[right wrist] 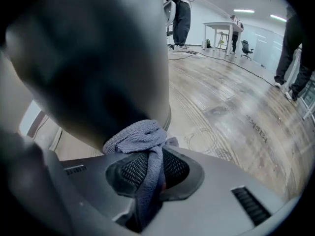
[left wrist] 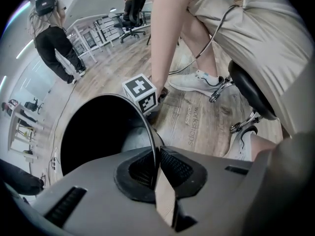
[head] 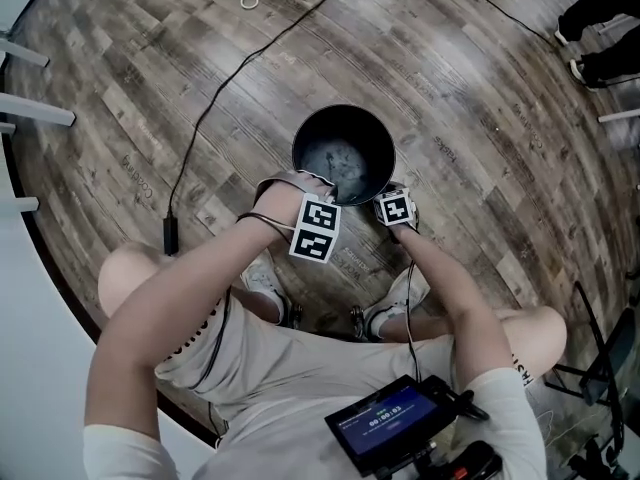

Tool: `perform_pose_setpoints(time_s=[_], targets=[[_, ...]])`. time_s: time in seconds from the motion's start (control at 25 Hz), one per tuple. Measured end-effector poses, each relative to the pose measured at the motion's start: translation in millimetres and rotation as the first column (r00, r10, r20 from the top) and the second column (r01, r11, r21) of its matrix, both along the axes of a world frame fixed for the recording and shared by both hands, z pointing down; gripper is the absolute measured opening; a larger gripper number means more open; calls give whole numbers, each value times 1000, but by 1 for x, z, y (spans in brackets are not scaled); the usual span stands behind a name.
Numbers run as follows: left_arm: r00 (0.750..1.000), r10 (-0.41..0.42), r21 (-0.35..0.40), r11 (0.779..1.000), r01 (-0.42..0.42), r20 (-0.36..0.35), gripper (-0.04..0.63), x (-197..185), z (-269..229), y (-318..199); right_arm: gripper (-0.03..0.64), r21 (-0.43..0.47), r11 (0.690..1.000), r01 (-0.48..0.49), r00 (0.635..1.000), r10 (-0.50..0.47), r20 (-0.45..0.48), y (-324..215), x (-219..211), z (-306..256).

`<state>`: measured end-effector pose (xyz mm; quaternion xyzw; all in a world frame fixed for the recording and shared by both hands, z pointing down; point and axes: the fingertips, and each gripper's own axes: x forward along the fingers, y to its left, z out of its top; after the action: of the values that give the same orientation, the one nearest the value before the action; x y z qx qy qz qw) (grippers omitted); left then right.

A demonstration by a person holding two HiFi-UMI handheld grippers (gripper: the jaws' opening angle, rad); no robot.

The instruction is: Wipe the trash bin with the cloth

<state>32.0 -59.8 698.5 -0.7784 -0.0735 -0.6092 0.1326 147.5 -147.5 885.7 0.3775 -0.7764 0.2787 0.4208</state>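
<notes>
A black round trash bin (head: pixel 343 153) stands upright on the wooden floor in front of the seated person. My left gripper (head: pixel 322 196) is at the bin's near rim. In the left gripper view the thin rim (left wrist: pixel 147 127) runs between the pads of the left gripper (left wrist: pixel 157 167), which is shut on it. My right gripper (head: pixel 392 200) is at the bin's near right side. In the right gripper view it (right wrist: pixel 150 168) is shut on a grey cloth (right wrist: pixel 140 136), whose bunched end lies against the bin's dark outer wall (right wrist: pixel 98 58).
A black cable (head: pixel 215 98) crosses the floor to the bin's left. The person's shoes (head: pixel 265 283) are close behind the bin, next to a stool base (left wrist: pixel 236 127). Other people (left wrist: pixel 54 38) stand by desks further off, and feet (head: pixel 600 28) show at the top right.
</notes>
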Motion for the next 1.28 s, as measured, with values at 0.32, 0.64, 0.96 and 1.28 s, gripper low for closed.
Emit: perform_pose_setpoints(time_s=[0.32,0.64,0.96,1.28], targets=[[1000,-16,21,1000,15,3,35,0,0,-1,64,-98,994,-48,997,53,50,7,12,-17],[993,80,44,995,-85,91,92,-19,2,0,65,-53,966,254,966,-251,65,50,34,-153],[994,22,86,996,-31,110,92,-31,8,-14,65,-1,987,162,960,-157,232,55,7,-249],[989,73,45,996,-79,130,53,-23,8,-2,65,11,989,150,963,-148,226,42,-14,-218]])
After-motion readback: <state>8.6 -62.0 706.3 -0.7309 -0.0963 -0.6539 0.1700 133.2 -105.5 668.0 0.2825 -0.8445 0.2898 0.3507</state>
